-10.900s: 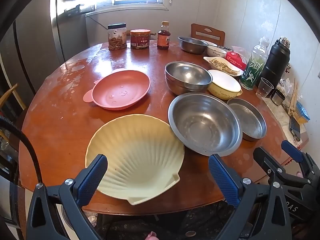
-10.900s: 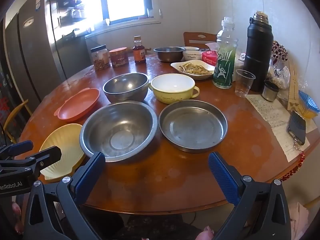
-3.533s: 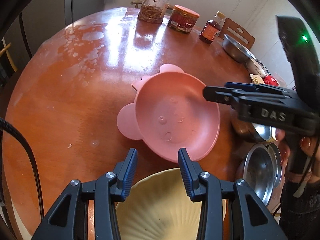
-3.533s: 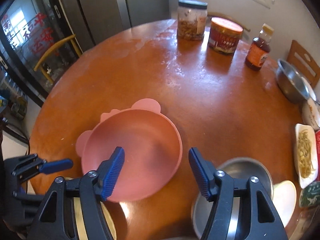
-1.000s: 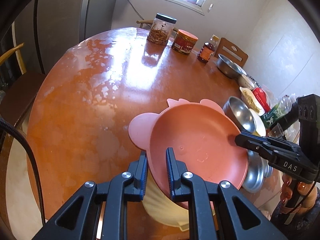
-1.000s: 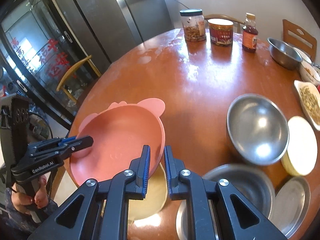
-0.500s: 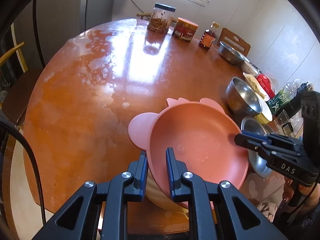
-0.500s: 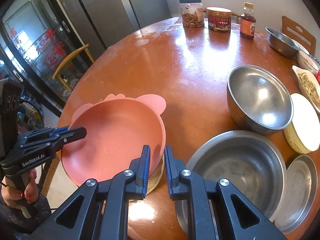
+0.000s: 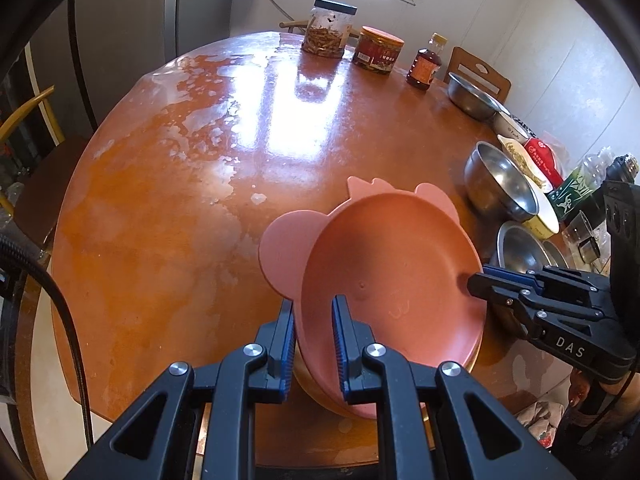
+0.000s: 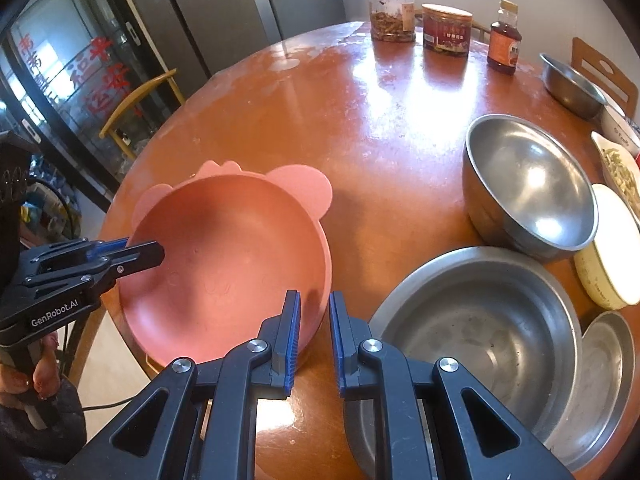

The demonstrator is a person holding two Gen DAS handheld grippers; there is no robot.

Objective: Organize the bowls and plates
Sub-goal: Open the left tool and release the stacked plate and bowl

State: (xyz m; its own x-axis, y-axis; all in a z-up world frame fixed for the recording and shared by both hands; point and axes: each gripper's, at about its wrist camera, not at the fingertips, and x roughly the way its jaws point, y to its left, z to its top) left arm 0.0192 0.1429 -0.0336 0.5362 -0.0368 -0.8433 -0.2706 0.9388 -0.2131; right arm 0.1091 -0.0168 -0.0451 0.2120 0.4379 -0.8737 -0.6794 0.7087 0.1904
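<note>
Pink plate lower, ears toward jars

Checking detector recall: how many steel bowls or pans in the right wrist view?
4: wide basin nearest, shallow pan at its right, deep bowl behind them, small bowl far by the chair. Others may sit out of frame.

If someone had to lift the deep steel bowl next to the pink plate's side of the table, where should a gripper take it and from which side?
Probably by the rim. The deep steel bowl stands upright and open, and its rounded wall is too wide for the fingers. Come from above on the side toward the bare table, one finger inside; the yellow bowl and large steel basin crowd the other sides.
</note>
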